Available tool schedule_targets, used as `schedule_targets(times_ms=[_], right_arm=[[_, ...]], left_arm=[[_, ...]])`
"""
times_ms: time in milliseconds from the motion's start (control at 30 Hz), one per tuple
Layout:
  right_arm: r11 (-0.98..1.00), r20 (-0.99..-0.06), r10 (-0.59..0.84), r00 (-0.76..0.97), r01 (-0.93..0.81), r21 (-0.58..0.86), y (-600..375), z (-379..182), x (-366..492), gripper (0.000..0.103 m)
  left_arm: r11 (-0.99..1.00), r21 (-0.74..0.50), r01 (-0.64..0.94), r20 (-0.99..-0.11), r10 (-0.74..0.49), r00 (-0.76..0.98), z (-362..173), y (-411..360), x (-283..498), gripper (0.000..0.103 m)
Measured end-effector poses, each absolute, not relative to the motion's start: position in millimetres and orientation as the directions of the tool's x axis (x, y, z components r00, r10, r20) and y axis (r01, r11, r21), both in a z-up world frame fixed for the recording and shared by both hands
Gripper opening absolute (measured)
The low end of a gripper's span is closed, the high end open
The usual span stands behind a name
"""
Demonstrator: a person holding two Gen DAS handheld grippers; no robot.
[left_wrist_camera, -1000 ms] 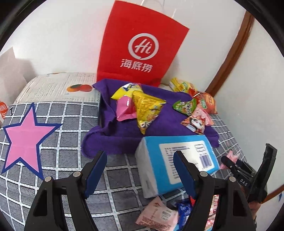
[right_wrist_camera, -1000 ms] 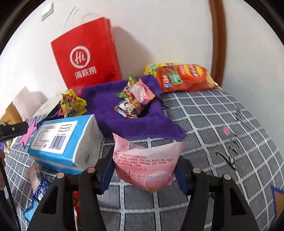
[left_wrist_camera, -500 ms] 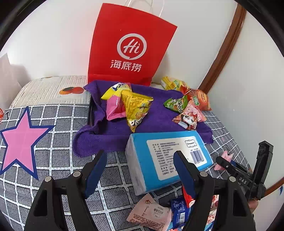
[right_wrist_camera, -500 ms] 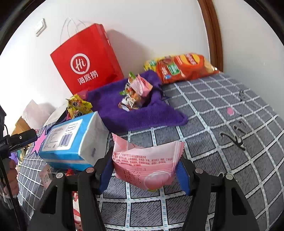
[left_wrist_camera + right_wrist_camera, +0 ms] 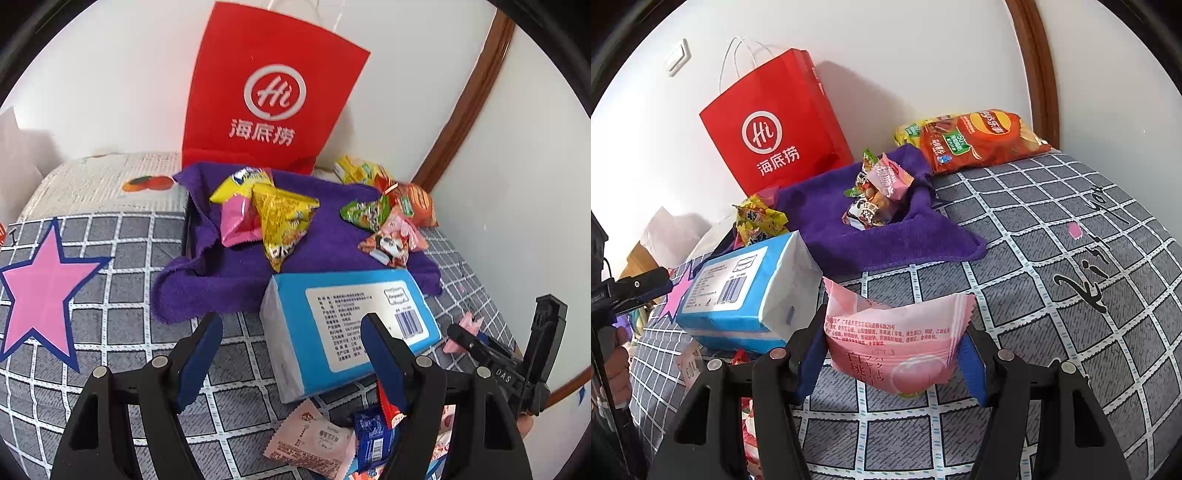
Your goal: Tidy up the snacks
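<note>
My right gripper (image 5: pixel 892 350) is shut on a pink peach snack packet (image 5: pixel 894 347) and holds it above the checked bedcover. It shows at the right in the left wrist view (image 5: pixel 480 343). A purple towel (image 5: pixel 871 236) lies ahead, with a small pile of snacks (image 5: pixel 875 192) on its far right and yellow and pink packets (image 5: pixel 266 214) on its left. My left gripper (image 5: pixel 291 347) is open and empty, just in front of a blue tissue pack (image 5: pixel 351 325). Loose snack packets (image 5: pixel 332 439) lie below it.
A red paper bag (image 5: pixel 269 99) stands against the wall behind the towel. A red crisp bag (image 5: pixel 982 140) and a yellow bag lie at the back right by a wooden door frame (image 5: pixel 469 92). A pink star (image 5: pixel 37 288) is printed on the bedcover at the left.
Both grippers have drawn back and risen a little, so the towel and bag look farther away. The right gripper still holds the pink packet.
</note>
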State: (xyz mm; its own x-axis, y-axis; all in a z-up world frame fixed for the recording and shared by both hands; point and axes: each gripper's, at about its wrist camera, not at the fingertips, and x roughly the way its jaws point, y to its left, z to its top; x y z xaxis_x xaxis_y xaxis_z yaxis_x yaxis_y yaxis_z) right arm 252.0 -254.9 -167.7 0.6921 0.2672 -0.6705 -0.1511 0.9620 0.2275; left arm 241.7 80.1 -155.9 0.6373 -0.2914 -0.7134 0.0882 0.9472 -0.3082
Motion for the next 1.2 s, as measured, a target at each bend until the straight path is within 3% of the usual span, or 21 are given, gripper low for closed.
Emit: schedule_targets(times_ms=[233,400,533,733,1000,1200], right_arm=[[0.963,-0.669,0.264,0.694,-0.148,0.226,-255.5,-167.2,252.1,0.064],[0.963,-0.67,0.262,0.694,-0.146,0.226,-255.4,-167.4,252.1,0.064],[0.963,-0.669,0.263,0.695,-0.148,0.226,-255.5,-167.4,251.9,0.064],[0.963,-0.669,0.263,0.695,-0.149,0.224,-254.5,-167.1,251.7,0.064],[0.963,-0.667,0.262,0.697,-0.149,0.223,-254.4,-166.6,251.3,0.064],[0.964,-0.667,0.261,0.698,-0.149,0.221,-254.5,-166.4,251.2,0.064]], left_arm=[[0.953,-0.299,0.049,-0.723,-0.26,0.64,-158.9,81.5,242.8,0.076],[0.978,-0.206,0.029,-0.692,-0.166,0.703,-155.3,80.8,238.9,0.076],[0.953,-0.297,0.058,-0.639,-0.243,0.73,-152.2,86.6,235.2,0.076],[0.931,-0.365,-0.008,-0.697,-0.267,0.665,-161.0,92.9,244.1,0.075],[0.883,-0.47,-0.004,-0.65,-0.343,0.678,-163.2,102.6,241.7,0.076],[0.902,-0.432,0.018,-0.59,-0.297,0.751,-149.7,99.3,233.5,0.076]])
